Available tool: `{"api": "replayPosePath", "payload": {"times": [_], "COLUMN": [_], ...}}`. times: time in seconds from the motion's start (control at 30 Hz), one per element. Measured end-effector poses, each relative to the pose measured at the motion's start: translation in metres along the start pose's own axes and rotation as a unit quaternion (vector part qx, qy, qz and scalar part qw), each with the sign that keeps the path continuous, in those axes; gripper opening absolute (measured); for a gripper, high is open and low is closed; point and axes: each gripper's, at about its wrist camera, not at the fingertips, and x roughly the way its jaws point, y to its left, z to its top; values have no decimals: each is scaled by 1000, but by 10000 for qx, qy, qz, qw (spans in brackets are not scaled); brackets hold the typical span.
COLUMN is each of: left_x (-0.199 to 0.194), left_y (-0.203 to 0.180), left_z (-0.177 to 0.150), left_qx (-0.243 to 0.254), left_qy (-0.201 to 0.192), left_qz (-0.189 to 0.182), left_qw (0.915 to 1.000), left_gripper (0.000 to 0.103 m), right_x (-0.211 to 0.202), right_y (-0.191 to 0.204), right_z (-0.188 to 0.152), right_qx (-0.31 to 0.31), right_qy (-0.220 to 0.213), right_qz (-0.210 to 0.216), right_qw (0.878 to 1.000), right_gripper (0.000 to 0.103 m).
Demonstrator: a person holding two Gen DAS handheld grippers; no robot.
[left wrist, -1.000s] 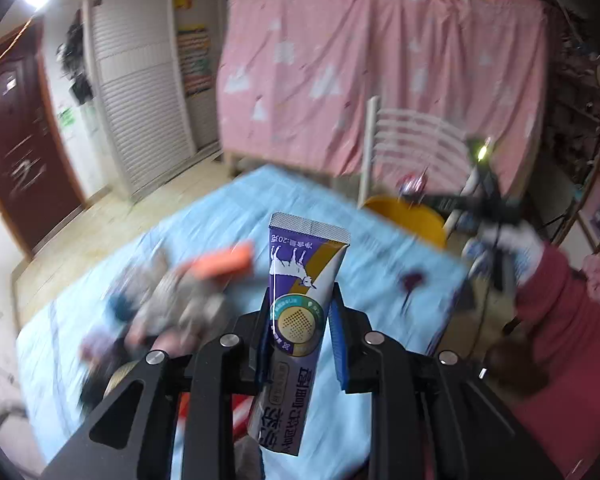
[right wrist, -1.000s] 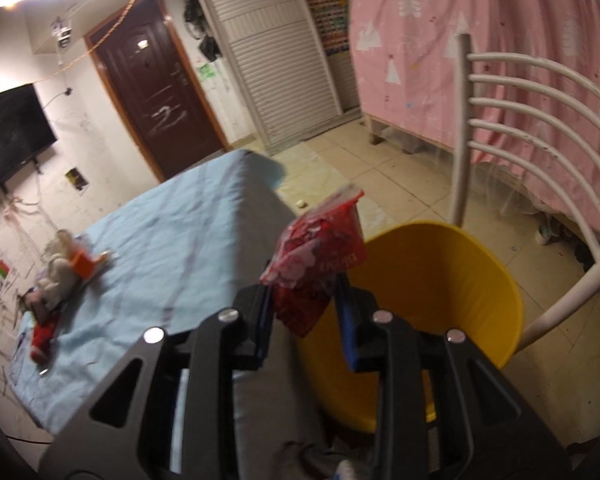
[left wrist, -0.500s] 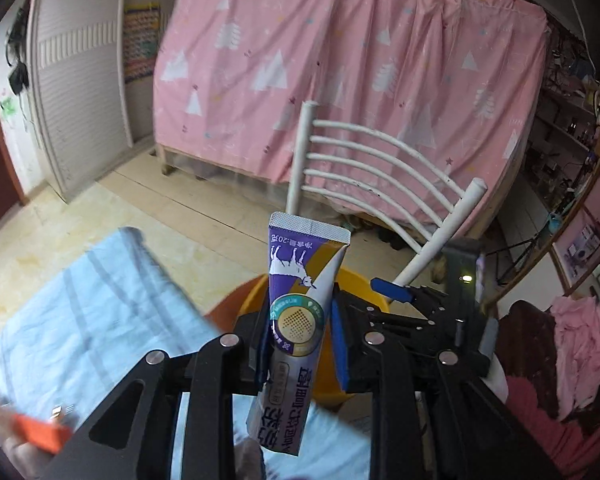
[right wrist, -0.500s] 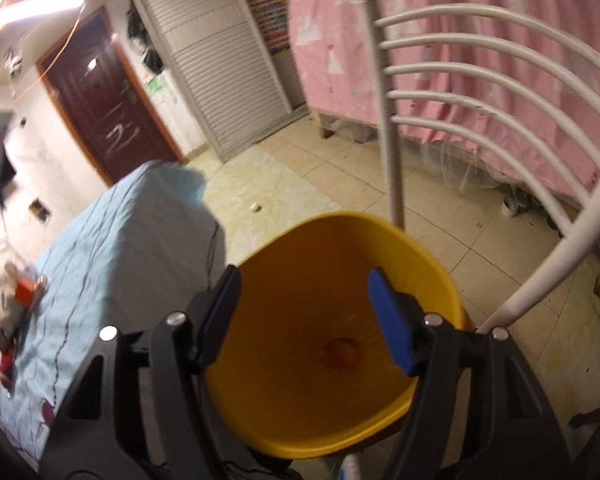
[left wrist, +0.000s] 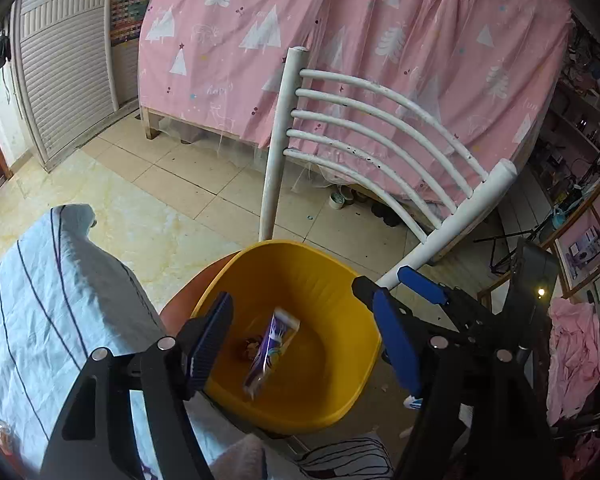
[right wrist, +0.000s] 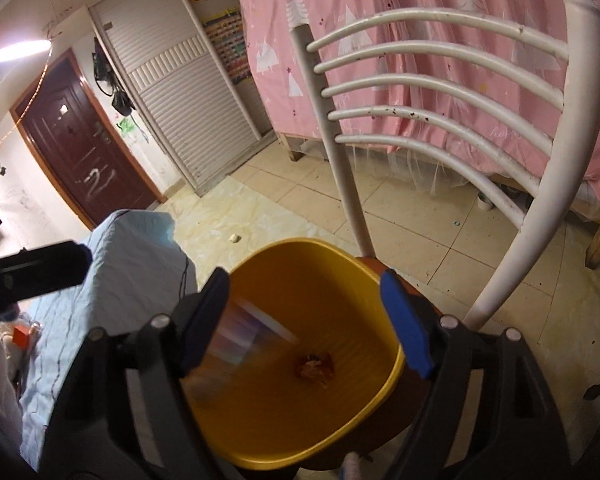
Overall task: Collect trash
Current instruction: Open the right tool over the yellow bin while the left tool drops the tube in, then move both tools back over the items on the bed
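Both tongs are hanging over the yellow bin (left wrist: 352, 280), which is sitting on the seat of the white chair (left wrist: 380, 120).

Left tongs (left wrist: 300, 344): jaws have just been opening, now standing apart with nothing between them. The purple tube (left wrist: 270, 350) is falling below and ahead of them, tilted, inside the bin; in the right view it is only a blurred streak (right wrist: 244, 332) by that tongs' left pad. Cannot tell if it has touched bottom yet.

Right tongs (right wrist: 306, 320): jaws also have just been opening, wide apart and empty. A crumpled red wrapper (right wrist: 314, 364) is lying on the bin floor, ahead and slightly right of them.

The blue-clothed table (left wrist: 40, 300) is lying to the left of both tongs, touching or just beside the bin; a few more scraps (right wrist: 20, 334) are showing on it at far left.

Doing the drop well, as I judge it:
- Keeping the jaws wide and over the bin's middle until the tube is settling, so nothing is clipping the rim.
- Keeping the two tongs from knocking together; they are close over the one bin.
- Lifting clear of the chair back before swinging left to the table.
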Motion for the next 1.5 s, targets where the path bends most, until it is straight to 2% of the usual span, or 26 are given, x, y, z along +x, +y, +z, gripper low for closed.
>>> {"api": "replayPosePath", "payload": {"times": [0.37, 0.47, 0.67, 0.9, 1.2, 1.4, 1.5], "left_x": [-64, -85, -135, -200, -251, -290, -309], "left_y": [18, 25, 48, 88, 135, 166, 189], "left_z": [-9, -16, -33, -69, -104, -136, -157], "left_qx": [-197, -292, -479, -709, -1029, -1184, -1344], "left_qy": [-436, -583, -916, -1318, -1490, -1689, -1744], "left_qz": [-9, 5, 185, 630, 989, 1316, 1592], "left_qw": [9989, 9979, 9945, 9867, 9785, 9696, 9624], "left_gripper": [66, 67, 71, 75, 77, 78, 79], "right_x": [-28, -36, -50, -54, -56, -60, -62], "right_y": [30, 40, 81, 139, 204, 245, 265], "right_z": [1, 3, 0, -6, -21, -33, -42], "right_qx": [-152, -106, -436, -903, -1356, -1718, -1899], "right_qy": [-206, -217, -273, -172, -52, 49, 130], "right_qz": [141, 335, 550, 876, 1197, 1369, 1510], "right_qw": [9996, 9991, 9972, 9919, 9835, 9756, 9700], "right_gripper": [80, 82, 84, 85, 86, 87, 87]}}
